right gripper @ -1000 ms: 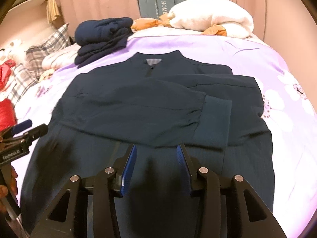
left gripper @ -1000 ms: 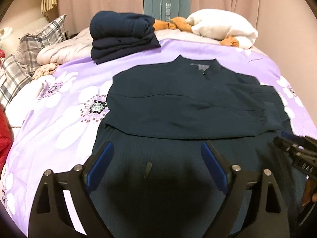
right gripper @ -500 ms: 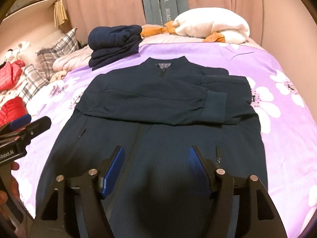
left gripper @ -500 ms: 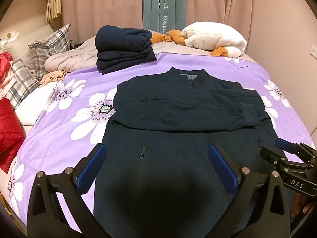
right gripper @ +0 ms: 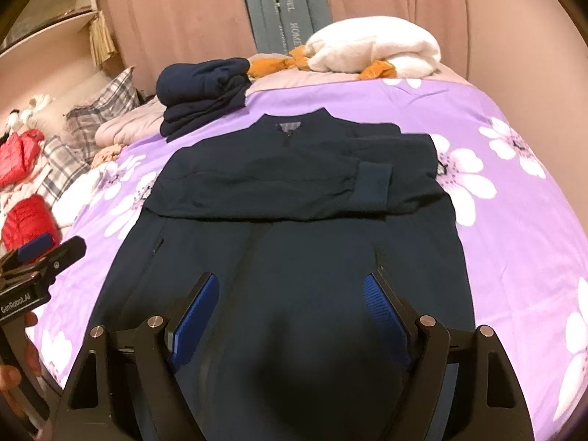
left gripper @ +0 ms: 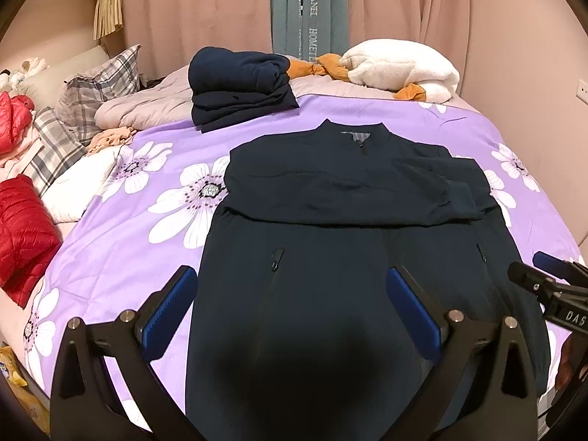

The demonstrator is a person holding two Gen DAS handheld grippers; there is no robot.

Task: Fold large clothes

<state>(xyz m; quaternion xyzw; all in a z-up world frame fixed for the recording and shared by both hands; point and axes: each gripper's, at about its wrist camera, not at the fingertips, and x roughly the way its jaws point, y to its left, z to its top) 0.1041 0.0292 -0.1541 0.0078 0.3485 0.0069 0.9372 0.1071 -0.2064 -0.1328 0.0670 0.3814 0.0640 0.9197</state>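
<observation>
A dark navy zip jacket [left gripper: 330, 242] [right gripper: 294, 228] lies flat on the purple flowered bedspread [left gripper: 121, 220] [right gripper: 514, 220], collar away from me, both sleeves folded across its chest. My left gripper [left gripper: 294, 283] hangs open above the jacket's lower left part, nothing between its blue pads. My right gripper [right gripper: 294, 286] is over the lower middle of the jacket; its jaws are opening and hold nothing. Each gripper shows at the edge of the other's view: the right gripper [left gripper: 529, 275], the left gripper [right gripper: 55, 253].
A stack of folded navy clothes [left gripper: 239, 88] [right gripper: 205, 92] sits at the head of the bed. A white plush blanket [left gripper: 400, 66] and orange cloth lie beside it. Plaid pillows [left gripper: 99, 84] and red padded garments [left gripper: 22, 235] crowd the left side. Pink curtains hang behind.
Both grippers have drawn back and up from the jacket, so more of the bed shows. The right gripper's jaws have spread from narrow to wide; the left's widened slightly.
</observation>
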